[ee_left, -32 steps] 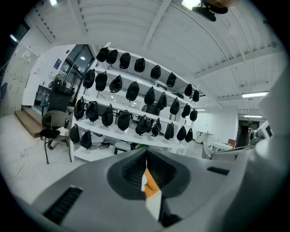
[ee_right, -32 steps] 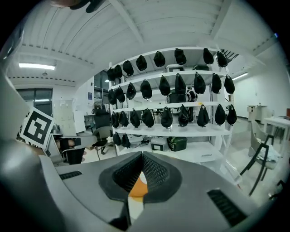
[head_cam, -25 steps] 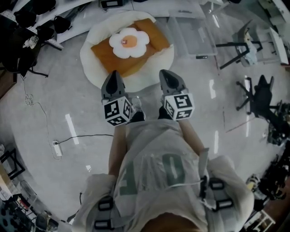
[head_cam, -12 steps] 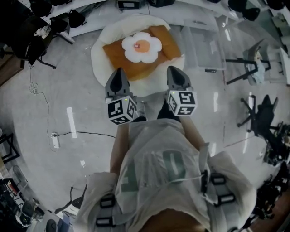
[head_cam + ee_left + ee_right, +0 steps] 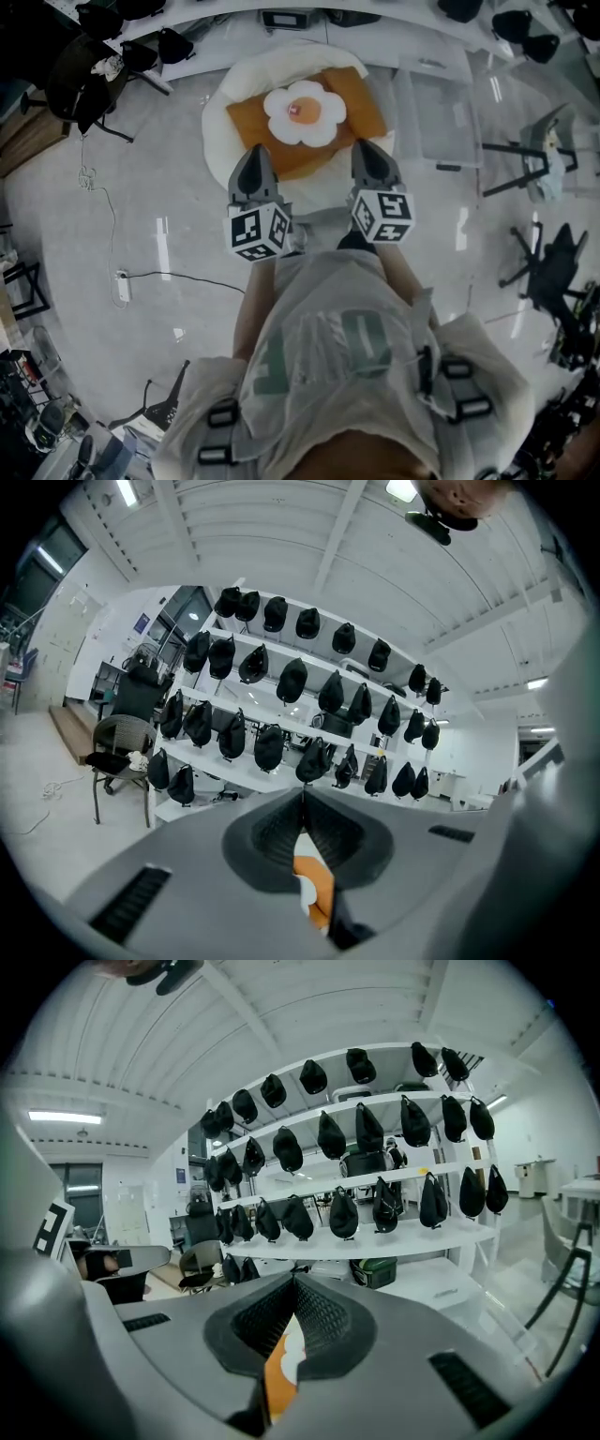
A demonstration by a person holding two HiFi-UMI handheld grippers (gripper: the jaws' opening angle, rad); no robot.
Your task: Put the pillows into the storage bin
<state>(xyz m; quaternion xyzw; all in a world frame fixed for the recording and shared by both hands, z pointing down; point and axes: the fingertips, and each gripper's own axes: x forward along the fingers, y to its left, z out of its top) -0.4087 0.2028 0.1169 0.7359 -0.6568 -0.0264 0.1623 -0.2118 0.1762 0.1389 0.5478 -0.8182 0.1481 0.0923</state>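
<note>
Orange square fabric pillow (image 5: 361,105) 12 o'clock of left gripper (image 5: 255,150), right gripper (image 5: 365,144); fingers pinched together, empty; seemingly equidistant.

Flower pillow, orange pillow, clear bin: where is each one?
flower pillow (image 5: 305,112), head view, on its orange centre
orange pillow (image 5: 362,105), head view, on its right part
clear bin (image 5: 439,112), head view, on its bare bottom

The floor (image 5: 131,169) is smooth and shiny. The orange pillow (image 5: 249,118) and the white flower pillow (image 5: 305,112) look like soft cloth. The storage bin (image 5: 441,112) is clear, glossy plastic.
</note>
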